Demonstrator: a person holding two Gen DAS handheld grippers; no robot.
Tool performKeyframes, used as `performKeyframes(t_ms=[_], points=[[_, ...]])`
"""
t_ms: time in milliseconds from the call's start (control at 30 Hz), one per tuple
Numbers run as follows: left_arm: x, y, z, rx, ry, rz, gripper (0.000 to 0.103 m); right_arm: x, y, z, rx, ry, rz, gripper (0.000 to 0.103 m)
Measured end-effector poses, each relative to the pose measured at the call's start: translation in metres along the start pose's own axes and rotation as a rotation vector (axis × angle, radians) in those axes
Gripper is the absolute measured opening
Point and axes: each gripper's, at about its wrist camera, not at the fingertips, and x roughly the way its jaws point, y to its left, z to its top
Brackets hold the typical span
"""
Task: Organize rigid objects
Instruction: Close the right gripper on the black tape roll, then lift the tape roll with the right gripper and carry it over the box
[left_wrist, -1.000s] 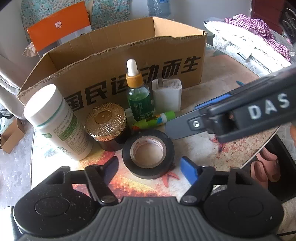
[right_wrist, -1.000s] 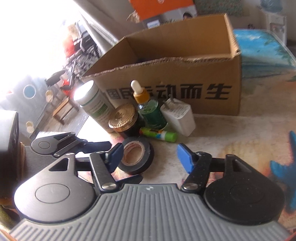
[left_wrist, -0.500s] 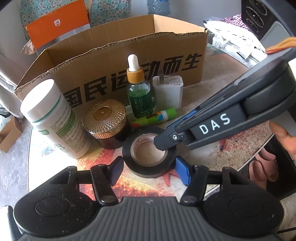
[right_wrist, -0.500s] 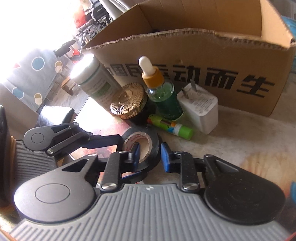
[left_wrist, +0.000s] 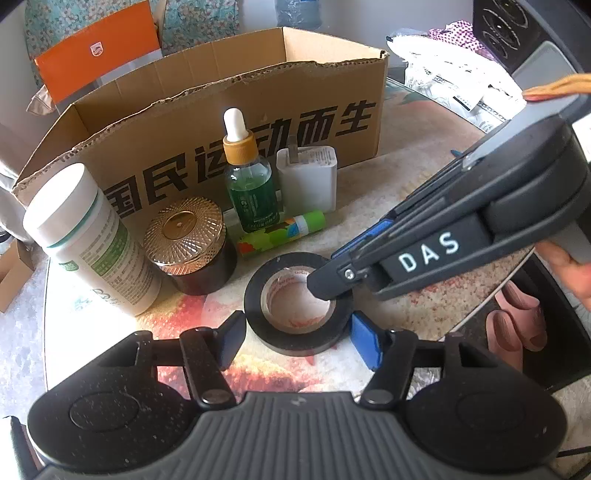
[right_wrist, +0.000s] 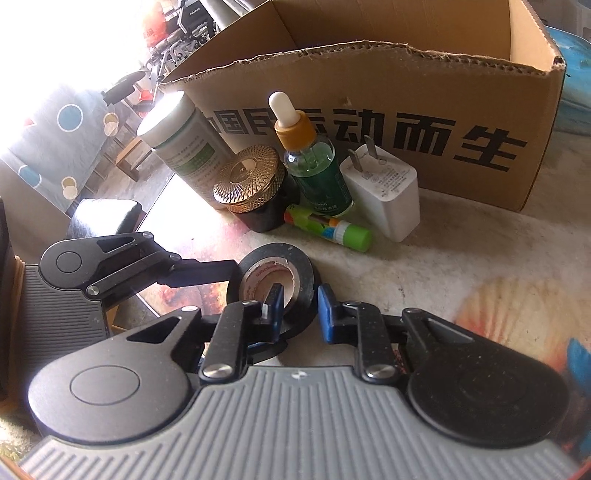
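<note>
A black tape roll (left_wrist: 295, 302) lies flat on the table. My right gripper (right_wrist: 300, 310) is shut on the tape roll (right_wrist: 303, 266), one finger inside its core and one outside its rim; it also shows in the left wrist view (left_wrist: 328, 284). My left gripper (left_wrist: 295, 339) is open and empty, its fingers straddling the roll's near side without touching. Behind stand a white bottle (left_wrist: 88, 236), a gold-lidded jar (left_wrist: 188, 243), a green dropper bottle (left_wrist: 247, 177), a white charger (left_wrist: 308, 177) and a lying glue stick (left_wrist: 280, 234).
An open cardboard box (left_wrist: 221, 122) with black lettering stands behind the row of objects. An orange box (left_wrist: 92, 51) and bagged cloth (left_wrist: 450, 81) lie beyond. The table edge runs along the right, with slippers (left_wrist: 517, 325) on the floor below.
My right gripper came in from the right, lowered onto the tape roll and closed on its wall. My left gripper moved slightly forward around the roll and stayed open.
</note>
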Motion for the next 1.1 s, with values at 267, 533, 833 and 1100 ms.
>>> performKeyframes(t_ms=[267, 533, 833, 1100], points=[[0.005, 0.000, 0.003, -0.012, -0.014, -0.003, 0.066, 0.005, 0.005, 0.002, -0.036, 0.000, -0.022, 0.020], [-0.023, -0.003, 0.006, -0.008, -0.074, 0.000, 0.066, -0.013, 0.019, -0.002, -0.058, -0.046, -0.055, 0.020], [-0.093, 0.016, 0.052, -0.020, -0.238, 0.065, 0.066, -0.086, 0.059, 0.026, -0.162, -0.232, -0.083, 0.020], [-0.104, 0.064, 0.123, -0.078, -0.242, 0.056, 0.066, -0.124, 0.066, 0.104, -0.221, -0.313, -0.041, 0.020]])
